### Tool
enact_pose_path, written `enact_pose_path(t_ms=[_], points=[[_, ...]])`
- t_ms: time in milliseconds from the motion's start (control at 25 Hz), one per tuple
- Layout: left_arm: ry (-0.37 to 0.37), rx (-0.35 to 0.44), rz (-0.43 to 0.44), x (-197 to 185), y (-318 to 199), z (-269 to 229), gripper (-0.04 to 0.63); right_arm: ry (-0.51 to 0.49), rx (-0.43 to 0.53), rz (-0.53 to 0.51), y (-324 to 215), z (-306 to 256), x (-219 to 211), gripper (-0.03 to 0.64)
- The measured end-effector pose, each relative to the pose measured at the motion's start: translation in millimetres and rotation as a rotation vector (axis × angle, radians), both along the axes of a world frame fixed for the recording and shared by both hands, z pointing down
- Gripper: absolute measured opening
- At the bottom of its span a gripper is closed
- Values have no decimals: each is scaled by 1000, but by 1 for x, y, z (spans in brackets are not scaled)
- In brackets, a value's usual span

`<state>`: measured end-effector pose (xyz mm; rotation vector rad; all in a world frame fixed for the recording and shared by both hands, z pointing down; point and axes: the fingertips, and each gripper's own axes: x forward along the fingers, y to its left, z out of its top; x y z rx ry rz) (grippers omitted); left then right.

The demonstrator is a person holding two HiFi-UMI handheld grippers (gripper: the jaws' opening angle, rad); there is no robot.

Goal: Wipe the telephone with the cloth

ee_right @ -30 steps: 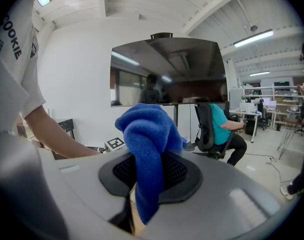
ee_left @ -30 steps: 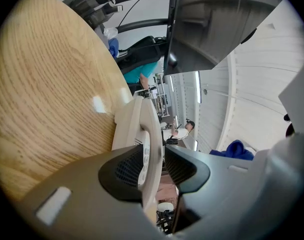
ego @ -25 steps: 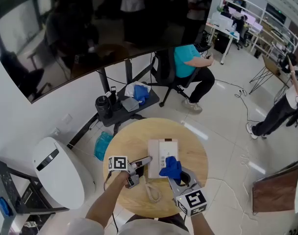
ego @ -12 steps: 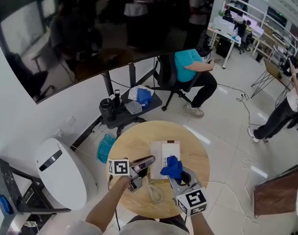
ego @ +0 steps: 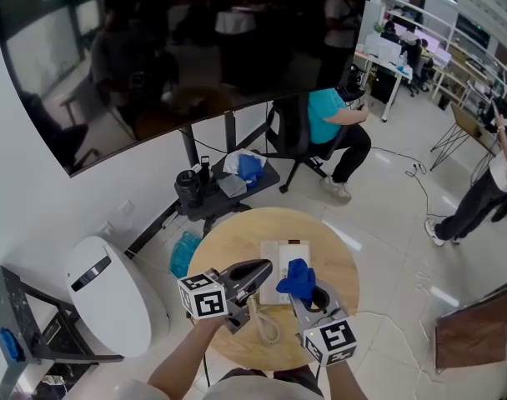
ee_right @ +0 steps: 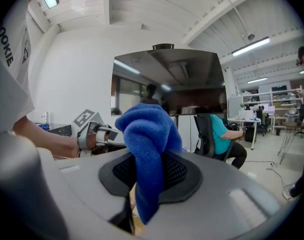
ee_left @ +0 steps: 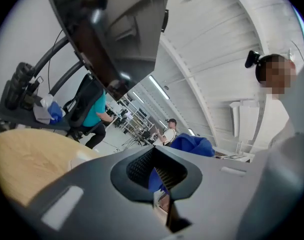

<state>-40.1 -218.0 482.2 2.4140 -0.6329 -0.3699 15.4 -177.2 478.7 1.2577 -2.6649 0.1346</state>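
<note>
Closest to me, my right gripper (ego: 308, 297) pinches the blue cloth (ego: 298, 277). The cloth bunches up above the jaws and sits over the right part of the white telephone (ego: 280, 257); I cannot tell whether it touches. My left gripper (ego: 260, 272) is held over the table just left of the telephone. Its jaws have just closed and are pressed together with nothing between them. The coiled cord (ego: 267, 325) lies on the round wooden table (ego: 224, 240) between the 2 grippers. Beyond the table is a black stand (ego: 224, 192) carrying a blue bundle (ego: 248, 167). Farther back, 1 person (ego: 327, 111) in a teal shirt sits under a large dark screen (ego: 195, 48).
</note>
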Motion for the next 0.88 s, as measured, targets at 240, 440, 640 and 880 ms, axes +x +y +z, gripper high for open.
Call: enact_pose_path(t_ms=[240,440,640,880], points=[[-176,169,-92,-2,15,-30,0,-11,24,3,3,-13,-2,87],[-394,322,-142,6,30,-40,0,-21,35,4,7,-18,-1,87],[-506,397,-162,13,38,-44,0,-28,34,2,9,-18,-1,87],[-552,399,-180,8,43,-42,0,-30,29,5,12,-20,-5,87]])
